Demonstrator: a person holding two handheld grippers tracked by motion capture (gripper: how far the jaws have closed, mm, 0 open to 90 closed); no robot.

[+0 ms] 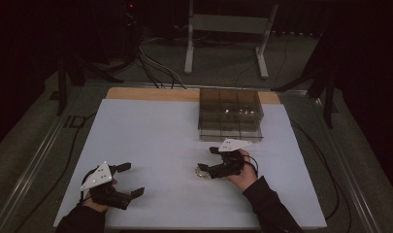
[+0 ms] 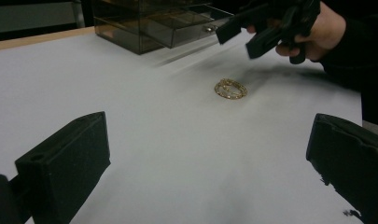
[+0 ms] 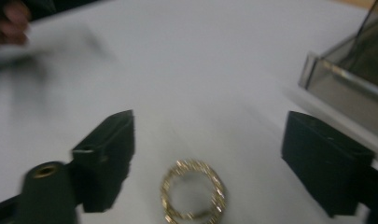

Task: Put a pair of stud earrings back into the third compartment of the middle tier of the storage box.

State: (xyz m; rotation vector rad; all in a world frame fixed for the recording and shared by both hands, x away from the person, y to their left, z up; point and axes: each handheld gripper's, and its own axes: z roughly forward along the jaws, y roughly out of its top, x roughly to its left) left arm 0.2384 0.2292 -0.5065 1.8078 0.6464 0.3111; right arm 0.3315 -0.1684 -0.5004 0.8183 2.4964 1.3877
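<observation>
White counter (image 1: 150,145) before me, smoked drawer box (image 1: 230,114) at its far edge; my left gripper (image 1: 128,179) rests near the front, fingers apart; my right gripper (image 1: 207,160) hovers, fingers spread, over the gold ring (image 3: 192,196) lying flat

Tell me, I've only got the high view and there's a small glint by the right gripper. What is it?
Observer: A gold ring-shaped bracelet, lying flat on the white table.
Operator: Is the right gripper holding it?
Observer: No. In the right gripper view, the right gripper is open, one jaw on each side of the bracelet, neither touching it.
Operator: And the left gripper?
Observer: The left gripper is open too, pointing toward the bracelet from well short of it.
Operator: Is the tinted box closed?
Observer: In the left gripper view the drawer box has one drawer pulled partly out.
</observation>
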